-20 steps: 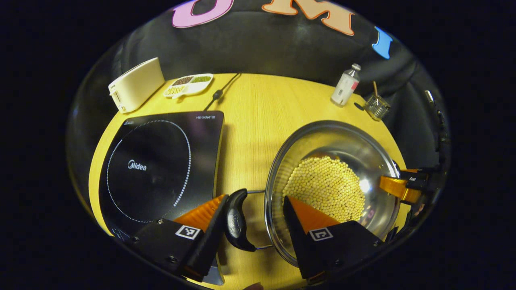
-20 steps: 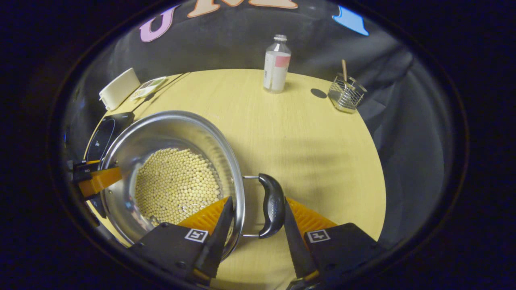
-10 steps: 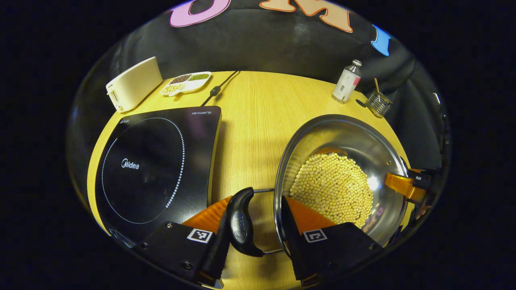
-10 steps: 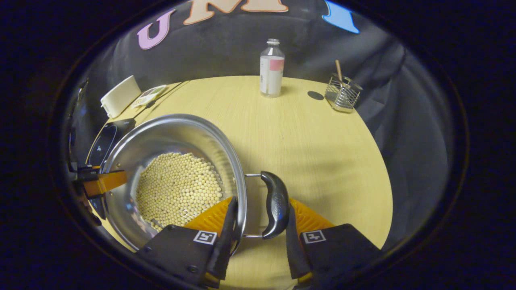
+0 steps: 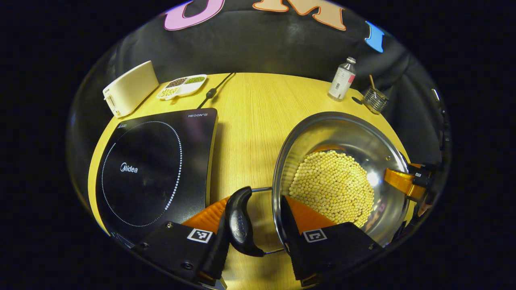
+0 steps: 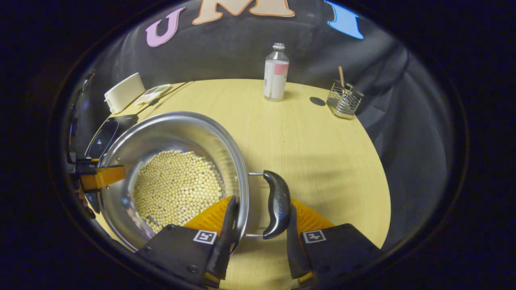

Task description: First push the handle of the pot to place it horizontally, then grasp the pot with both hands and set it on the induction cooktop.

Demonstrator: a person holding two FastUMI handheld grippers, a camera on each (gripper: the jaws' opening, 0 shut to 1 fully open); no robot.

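Left gripper view shows both grippers now pinching the steel, bean-filled pot by its handles, lifted toward the black induction cooktop.

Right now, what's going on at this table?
A person is gripping a steel pot of pale beans with two grippers. The left gripper has its jaws around the pot's left handle and rim; the right gripper does likewise at the right handle. The induction cooktop lies bare beside the pot.
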